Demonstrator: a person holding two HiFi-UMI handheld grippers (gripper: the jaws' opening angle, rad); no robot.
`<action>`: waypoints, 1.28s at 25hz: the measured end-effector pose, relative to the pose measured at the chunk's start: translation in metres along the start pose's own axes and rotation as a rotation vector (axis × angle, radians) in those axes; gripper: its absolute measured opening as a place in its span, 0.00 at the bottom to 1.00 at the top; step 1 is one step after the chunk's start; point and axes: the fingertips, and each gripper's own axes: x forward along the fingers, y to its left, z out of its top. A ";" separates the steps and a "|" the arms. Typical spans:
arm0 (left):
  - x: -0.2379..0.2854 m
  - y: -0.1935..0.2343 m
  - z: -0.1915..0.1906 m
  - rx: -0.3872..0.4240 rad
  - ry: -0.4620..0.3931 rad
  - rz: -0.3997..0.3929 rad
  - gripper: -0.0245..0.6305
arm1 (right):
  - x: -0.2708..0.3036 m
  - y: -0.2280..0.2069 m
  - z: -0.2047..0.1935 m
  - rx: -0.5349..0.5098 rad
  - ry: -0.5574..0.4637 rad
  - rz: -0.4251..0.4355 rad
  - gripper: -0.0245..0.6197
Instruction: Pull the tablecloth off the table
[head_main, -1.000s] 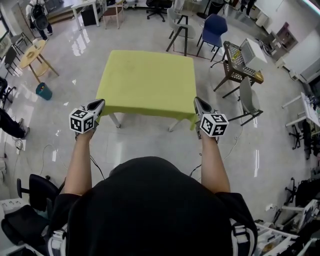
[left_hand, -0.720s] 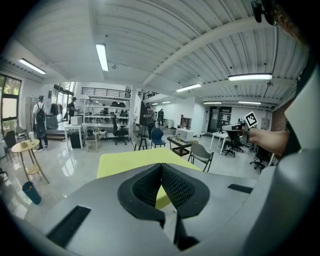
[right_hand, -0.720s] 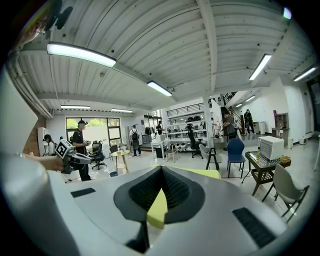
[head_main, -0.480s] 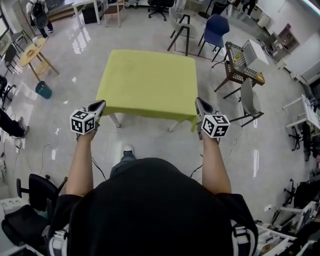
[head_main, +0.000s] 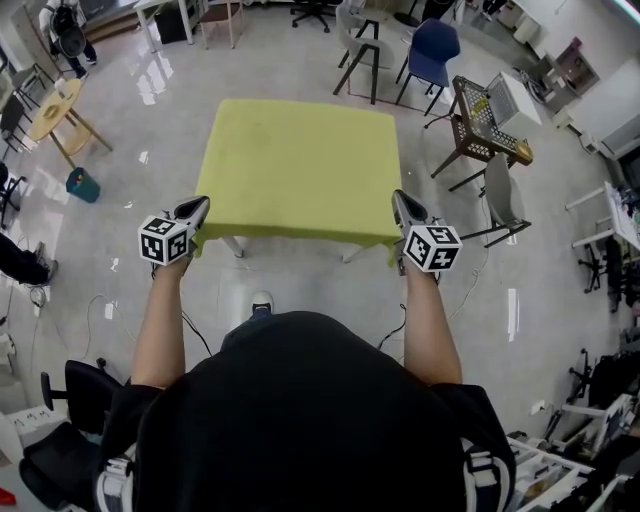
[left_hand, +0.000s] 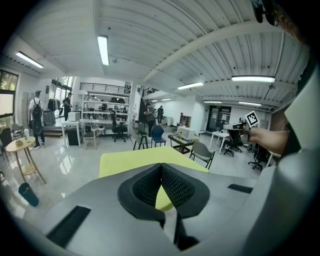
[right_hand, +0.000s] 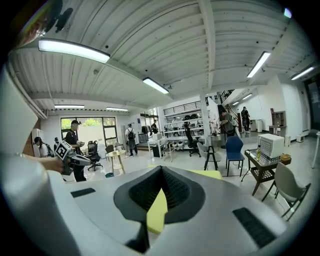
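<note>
A yellow-green tablecloth (head_main: 300, 165) covers a square table whose pale legs (head_main: 231, 245) show below the near edge. My left gripper (head_main: 200, 208) is shut on the cloth's near left corner, and my right gripper (head_main: 399, 200) is shut on the near right corner. In the left gripper view a fold of the tablecloth (left_hand: 163, 199) is pinched between the black pads (left_hand: 175, 185), with the cloth spreading beyond them. The right gripper view shows a strip of the tablecloth (right_hand: 157, 212) clamped between its pads (right_hand: 172, 189).
A blue chair (head_main: 430, 52) and grey chairs (head_main: 498, 195) stand beyond and to the right of the table, beside a wire cart (head_main: 478, 125). A small round table (head_main: 55, 108) and a teal bin (head_main: 82, 184) are at the left. Cables (head_main: 95, 300) trail on the glossy floor.
The table and cloth have shifted slightly in the head view as the person stepped; a shoe now shows below the table. Both grippers keep their hold on the corners.
</note>
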 end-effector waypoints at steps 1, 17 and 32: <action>0.003 0.008 0.003 0.003 0.002 -0.003 0.07 | 0.007 0.001 0.002 0.002 -0.002 -0.004 0.06; 0.062 0.121 0.052 0.039 0.010 -0.067 0.07 | 0.104 0.006 0.034 0.025 -0.005 -0.076 0.06; 0.091 0.199 0.073 0.052 0.015 -0.119 0.07 | 0.155 0.014 0.049 0.033 -0.005 -0.155 0.06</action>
